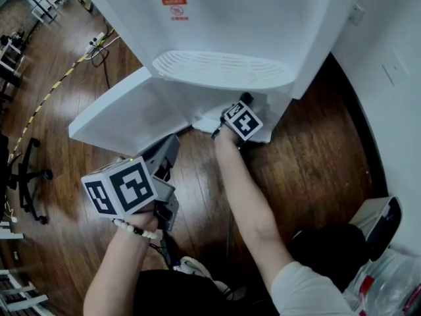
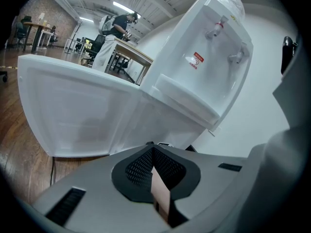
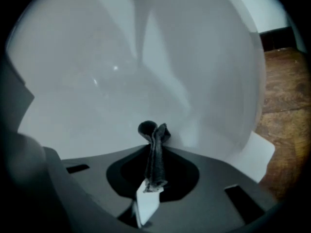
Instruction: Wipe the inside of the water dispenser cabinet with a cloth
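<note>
right gripper (image 3: 153, 152), jaws clamped on a dark cloth (image 3: 154, 132), reaches inside the white water dispenser cabinet (image 3: 121, 72) at centre frame; left gripper (image 2: 152, 154), jaws closed and empty, lower left.

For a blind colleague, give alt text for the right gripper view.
The right tool pinches a dark cloth between its shut jaws, close to the white inner wall of the water dispenser cabinet. A wooden floor shows at right.
</note>
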Tool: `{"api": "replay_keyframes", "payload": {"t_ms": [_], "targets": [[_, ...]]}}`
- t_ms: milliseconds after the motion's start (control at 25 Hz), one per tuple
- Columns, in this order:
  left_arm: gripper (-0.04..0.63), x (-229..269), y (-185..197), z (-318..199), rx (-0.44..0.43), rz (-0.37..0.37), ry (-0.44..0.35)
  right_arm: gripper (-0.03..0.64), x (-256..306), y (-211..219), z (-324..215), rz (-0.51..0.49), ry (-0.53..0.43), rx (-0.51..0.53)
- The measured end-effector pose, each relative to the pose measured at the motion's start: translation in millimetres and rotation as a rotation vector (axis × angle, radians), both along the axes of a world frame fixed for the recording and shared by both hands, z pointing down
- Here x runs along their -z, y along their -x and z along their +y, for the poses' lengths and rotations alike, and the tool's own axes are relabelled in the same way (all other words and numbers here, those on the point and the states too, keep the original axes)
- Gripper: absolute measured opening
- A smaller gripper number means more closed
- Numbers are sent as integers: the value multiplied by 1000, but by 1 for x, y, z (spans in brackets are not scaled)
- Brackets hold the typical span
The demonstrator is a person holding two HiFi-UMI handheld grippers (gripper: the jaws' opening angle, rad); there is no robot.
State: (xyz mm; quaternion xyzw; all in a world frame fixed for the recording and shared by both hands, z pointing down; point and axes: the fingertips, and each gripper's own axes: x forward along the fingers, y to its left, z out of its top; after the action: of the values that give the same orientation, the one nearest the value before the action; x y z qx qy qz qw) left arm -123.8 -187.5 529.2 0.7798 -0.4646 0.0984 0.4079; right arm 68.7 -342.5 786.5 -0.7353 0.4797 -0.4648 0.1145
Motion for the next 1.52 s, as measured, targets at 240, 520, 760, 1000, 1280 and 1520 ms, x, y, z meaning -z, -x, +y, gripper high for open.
{"api": "replay_keyframes", "payload": {"t_ms": [240, 520, 760, 1000, 1280, 1520], "targets": [[-6, 0, 3, 0, 8, -4, 0, 42, -1, 65, -19, -4, 2, 223], [-6, 0, 1, 1, 3, -6, 1, 46, -3, 123, -19, -29, 1, 408], [-6, 2, -1, 1, 0, 0, -3, 48, -6, 112, -5, -36, 7, 369], [-6, 3, -3, 1, -1, 13, -3, 47, -6, 34, 23, -78, -24, 122], [-6, 0, -11, -3, -12, 23, -1, 44, -11, -36, 59, -196, -70, -74], [-6, 0, -18, -5, -21, 31, 0, 41, -11, -39, 65, -232, -74, -98]]}}
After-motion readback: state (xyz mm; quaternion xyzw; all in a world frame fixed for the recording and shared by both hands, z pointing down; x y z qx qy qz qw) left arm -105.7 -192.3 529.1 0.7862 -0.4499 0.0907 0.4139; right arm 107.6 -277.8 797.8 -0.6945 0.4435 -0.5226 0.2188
